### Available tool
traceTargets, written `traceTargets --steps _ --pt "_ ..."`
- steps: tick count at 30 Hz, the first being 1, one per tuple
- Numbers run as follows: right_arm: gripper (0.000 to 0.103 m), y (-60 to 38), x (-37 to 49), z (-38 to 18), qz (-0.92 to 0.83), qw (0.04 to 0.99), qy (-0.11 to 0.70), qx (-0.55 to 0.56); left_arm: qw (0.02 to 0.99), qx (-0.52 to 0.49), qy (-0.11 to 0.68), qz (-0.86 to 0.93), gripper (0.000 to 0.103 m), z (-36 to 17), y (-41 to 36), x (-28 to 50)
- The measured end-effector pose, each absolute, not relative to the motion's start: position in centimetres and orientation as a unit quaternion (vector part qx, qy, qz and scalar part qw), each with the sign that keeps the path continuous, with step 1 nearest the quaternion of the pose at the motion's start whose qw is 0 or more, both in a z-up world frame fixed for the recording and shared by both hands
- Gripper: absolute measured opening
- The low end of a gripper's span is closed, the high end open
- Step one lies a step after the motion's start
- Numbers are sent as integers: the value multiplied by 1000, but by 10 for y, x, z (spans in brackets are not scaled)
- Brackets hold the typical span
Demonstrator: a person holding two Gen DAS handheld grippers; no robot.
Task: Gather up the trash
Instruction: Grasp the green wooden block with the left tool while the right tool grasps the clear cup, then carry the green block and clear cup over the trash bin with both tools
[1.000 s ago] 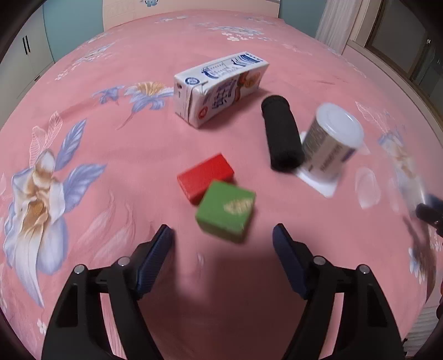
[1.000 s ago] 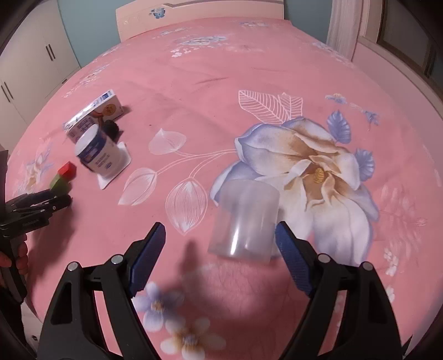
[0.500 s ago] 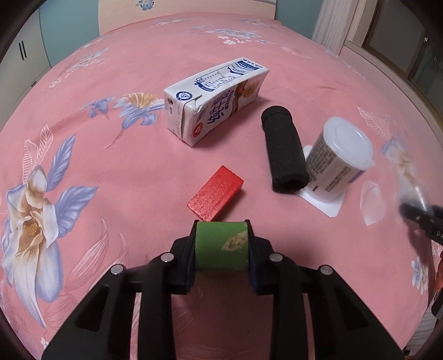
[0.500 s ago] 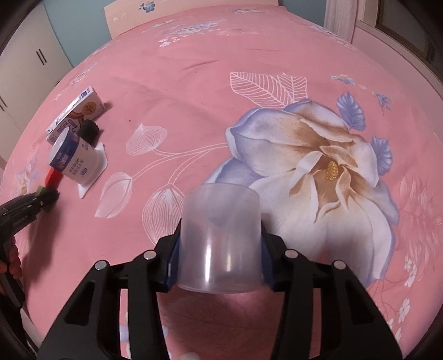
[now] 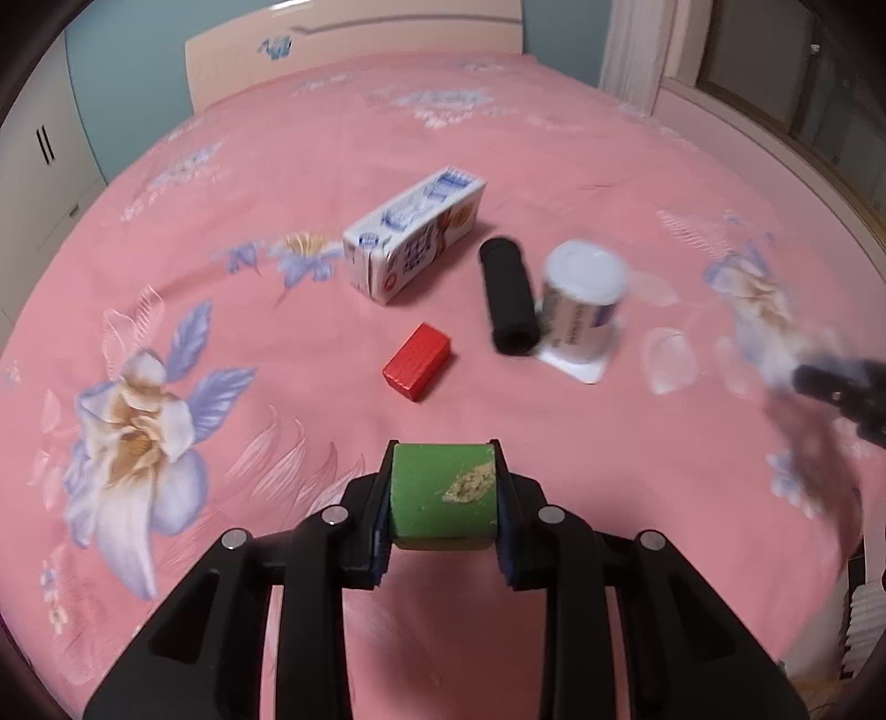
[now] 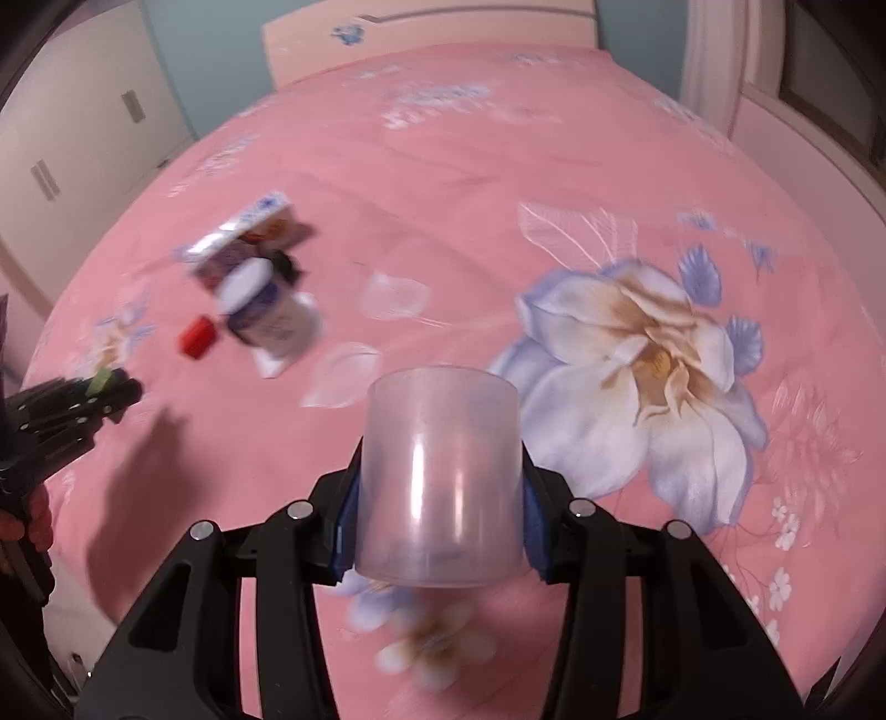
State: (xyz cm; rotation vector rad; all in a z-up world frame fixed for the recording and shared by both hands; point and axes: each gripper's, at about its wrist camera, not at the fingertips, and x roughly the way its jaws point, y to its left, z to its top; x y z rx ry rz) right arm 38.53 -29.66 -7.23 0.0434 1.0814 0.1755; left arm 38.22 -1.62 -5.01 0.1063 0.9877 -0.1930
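My left gripper (image 5: 442, 501) is shut on a green block (image 5: 441, 495) and holds it above the pink floral bedspread (image 5: 277, 166). My right gripper (image 6: 440, 515) is shut on a clear plastic cup (image 6: 440, 482), held upside down above the bed. On the bed lie a white and blue milk carton (image 5: 412, 241), a red block (image 5: 416, 361), a black foam roll (image 5: 508, 296) and a white lidded cup (image 5: 581, 302) on a white card. The same group shows in the right wrist view around the lidded cup (image 6: 271, 318).
The right gripper shows blurred at the right edge of the left wrist view (image 5: 841, 387). The left gripper with the green block shows at the left of the right wrist view (image 6: 77, 404). A headboard (image 5: 354, 50) stands at the far end, cupboards (image 6: 72, 138) to the left.
Both grippers closed, the left on the green block and the right on the clear cup, and both have lifted their objects off the bed and pulled back.
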Motion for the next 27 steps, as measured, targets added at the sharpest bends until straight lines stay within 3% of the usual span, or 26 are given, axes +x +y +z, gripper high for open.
traceTargets --steps 13,27 --pt "48 -230 291 53 174 885 429 -59 911 95 389 -102 32 60 -17 280" --pt "48 -180 176 120 235 891 364 -134 932 145 311 -115 32 130 -28 161"
